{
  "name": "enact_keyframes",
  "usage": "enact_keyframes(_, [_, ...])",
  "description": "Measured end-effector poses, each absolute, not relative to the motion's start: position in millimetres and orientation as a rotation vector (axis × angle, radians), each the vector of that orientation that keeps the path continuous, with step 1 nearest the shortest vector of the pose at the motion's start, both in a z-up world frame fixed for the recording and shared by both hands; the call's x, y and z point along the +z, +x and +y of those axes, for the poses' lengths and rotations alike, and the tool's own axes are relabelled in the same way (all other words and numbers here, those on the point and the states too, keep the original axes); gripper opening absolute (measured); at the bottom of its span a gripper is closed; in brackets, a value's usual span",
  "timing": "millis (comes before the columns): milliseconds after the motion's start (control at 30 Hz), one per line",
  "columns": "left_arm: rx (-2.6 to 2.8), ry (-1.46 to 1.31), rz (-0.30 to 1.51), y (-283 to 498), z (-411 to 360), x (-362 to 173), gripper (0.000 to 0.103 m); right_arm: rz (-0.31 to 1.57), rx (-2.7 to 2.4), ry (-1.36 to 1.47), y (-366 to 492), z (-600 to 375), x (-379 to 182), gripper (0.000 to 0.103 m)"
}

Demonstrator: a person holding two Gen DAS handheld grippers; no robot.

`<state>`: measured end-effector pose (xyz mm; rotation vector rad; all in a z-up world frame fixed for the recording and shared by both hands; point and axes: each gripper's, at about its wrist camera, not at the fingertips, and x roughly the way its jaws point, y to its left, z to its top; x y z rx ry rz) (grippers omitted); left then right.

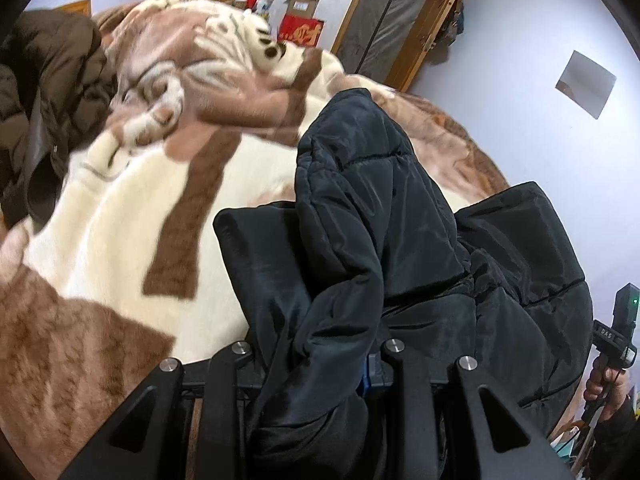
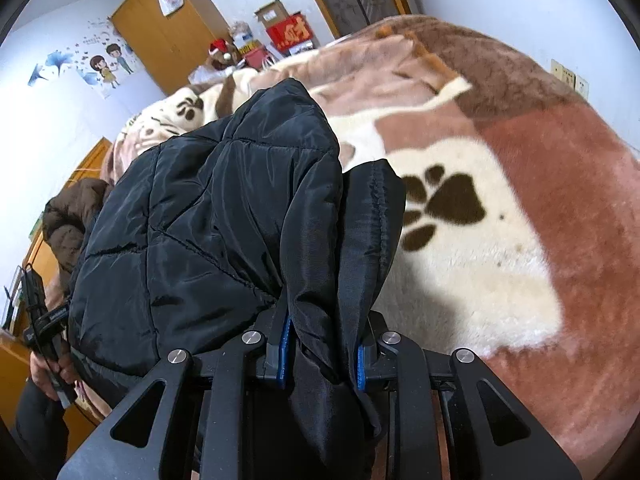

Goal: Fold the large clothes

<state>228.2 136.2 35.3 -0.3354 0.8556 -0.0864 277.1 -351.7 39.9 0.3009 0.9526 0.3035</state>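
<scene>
- Our left tongs [image 1: 320,364] stand narrow, pinched on a fold of the black coat [image 1: 384,216], which bunches up between and over their fingers.
- Our right tongs [image 2: 320,360] are narrow too, their blue pads [image 2: 285,354] squeezing another fold of the coat [image 2: 208,208].
- The coat hangs between both tongs, lifted over the blanket [image 2: 500,184] beyond.
- A brown coat [image 1: 52,92] lies far left of our left tongs.
</scene>
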Motion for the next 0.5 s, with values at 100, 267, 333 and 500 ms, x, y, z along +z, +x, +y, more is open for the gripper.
enact_keyframes(100, [-0.093,-0.325,0.843,246.0,127.0,52.5,0.03,0.935,0.298,0.3,285.1,-357.8,49.3,0.024])
enact_keyframes(267, [-0.115,-0.317,0.821,284.8,102.5,70.2,0.03,0.897,0.263,0.3,316.5,-381.3,64.7,0.024])
enact_keyframes(333, [-0.128,-0.317,0.819,306.6,89.7,70.7,0.03,0.889,0.242,0.293,330.5,-391.6,67.1,0.024])
enact_keyframes(500, [-0.152,-0.316,0.828,356.1,60.5,56.6,0.03,0.89,0.187,0.266,369.8,-414.7,61.9,0.024])
